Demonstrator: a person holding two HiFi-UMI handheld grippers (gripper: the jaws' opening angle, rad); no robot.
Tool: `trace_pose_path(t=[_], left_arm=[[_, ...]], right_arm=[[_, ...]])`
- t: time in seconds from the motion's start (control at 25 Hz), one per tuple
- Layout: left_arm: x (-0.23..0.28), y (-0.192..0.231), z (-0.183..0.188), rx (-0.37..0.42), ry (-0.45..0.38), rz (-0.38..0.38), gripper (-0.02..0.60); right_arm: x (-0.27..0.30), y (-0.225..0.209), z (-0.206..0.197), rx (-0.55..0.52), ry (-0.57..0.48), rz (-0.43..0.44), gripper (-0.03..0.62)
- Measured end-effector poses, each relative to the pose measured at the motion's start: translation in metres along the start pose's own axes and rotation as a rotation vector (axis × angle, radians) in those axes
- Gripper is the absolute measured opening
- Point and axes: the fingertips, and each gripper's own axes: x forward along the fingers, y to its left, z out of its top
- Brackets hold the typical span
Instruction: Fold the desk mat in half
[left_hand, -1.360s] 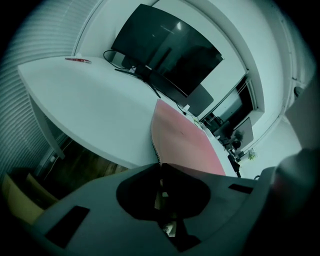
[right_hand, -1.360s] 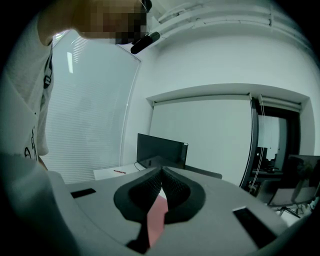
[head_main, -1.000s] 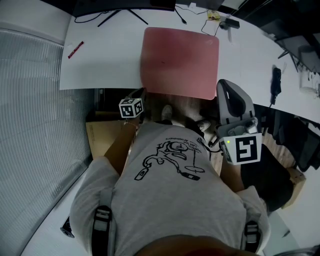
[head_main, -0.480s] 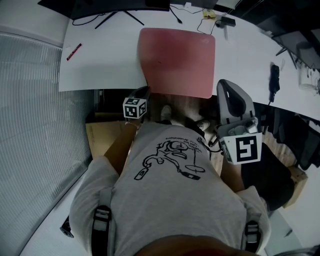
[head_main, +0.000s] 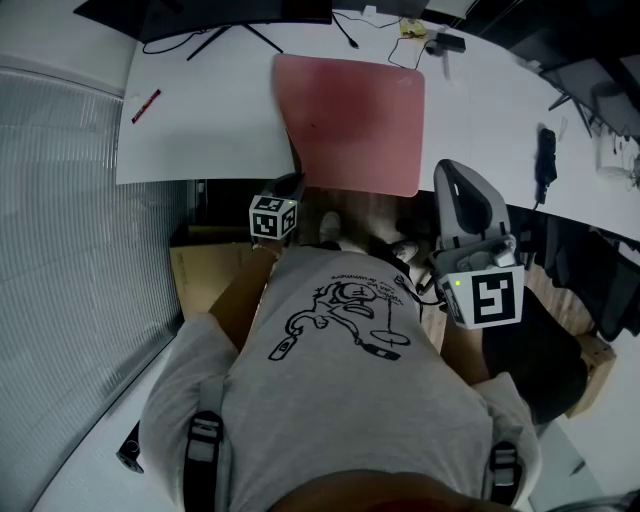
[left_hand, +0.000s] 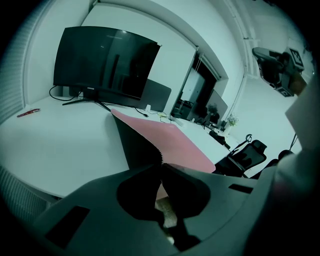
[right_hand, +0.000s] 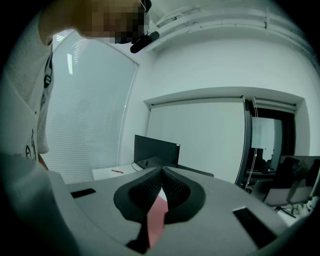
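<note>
The pink desk mat (head_main: 350, 120) lies on the white desk (head_main: 200, 130), its near edge hanging over the desk's front. My left gripper (head_main: 292, 184) is at the mat's near left corner. In the left gripper view that gripper (left_hand: 161, 164) is shut on the mat's (left_hand: 172, 140) edge, and the corner is lifted so that the dark underside shows. My right gripper (head_main: 447, 168) stands off the mat's near right corner and points up and forward. Its tips (right_hand: 161, 171) meet with nothing between them. A strip of pink mat (right_hand: 156, 215) shows through the gap behind them.
A red pen (head_main: 146, 105) lies on the desk's left part. A monitor (left_hand: 105, 62) and cables (head_main: 420, 30) stand along the far edge. A black object (head_main: 546, 155) lies at the right. A cardboard box (head_main: 200, 270) sits under the desk, and an office chair (left_hand: 250, 152) stands at the right.
The mat has swung a little to the left on the desk, its far left corner moving left. My left gripper has shifted slightly right with the corner. The right gripper has stayed in place.
</note>
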Motion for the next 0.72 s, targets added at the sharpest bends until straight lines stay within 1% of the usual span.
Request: trace_pose_path(t=[0.72], left_arm=[[0.011,-0.041,0.009,0.015,-0.009,-0.023,0.032]], right_arm=[[-0.023,-0.025,0.001,-0.001,-0.005,-0.006,0.008]])
